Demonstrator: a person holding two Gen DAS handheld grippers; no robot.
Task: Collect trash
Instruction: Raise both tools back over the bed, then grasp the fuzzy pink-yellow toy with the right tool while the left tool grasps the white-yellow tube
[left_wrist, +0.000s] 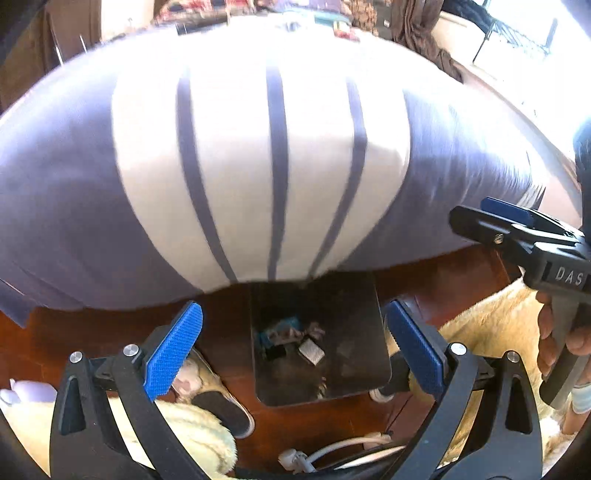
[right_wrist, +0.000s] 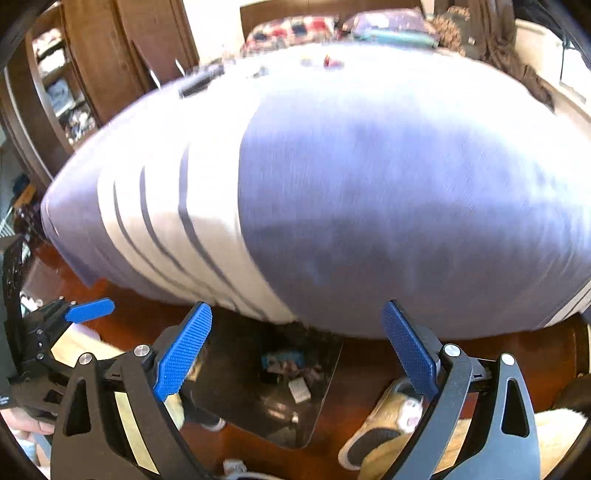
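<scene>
Trash bin (left_wrist: 369, 354) lower centre of both views, on wood floor at bed (left_wrist: 258, 147) edge; wrappers (left_wrist: 284, 330) and small flat silver packet (left_wrist: 311, 351) inside. Likely light, crinkly, slippery; pinch at edges. Left gripper (left_wrist: 295, 347) spread wide, empty. Right gripper (right_wrist: 297, 350) likewise.

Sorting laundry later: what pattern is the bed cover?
The bed cover is lavender with a white band crossed by thin lavender stripes, clearest in the left wrist view.

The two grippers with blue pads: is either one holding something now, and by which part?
Nothing is held. The left gripper and the right gripper are both open with empty gaps, above the dark rectangular trash bin on the floor.
</scene>
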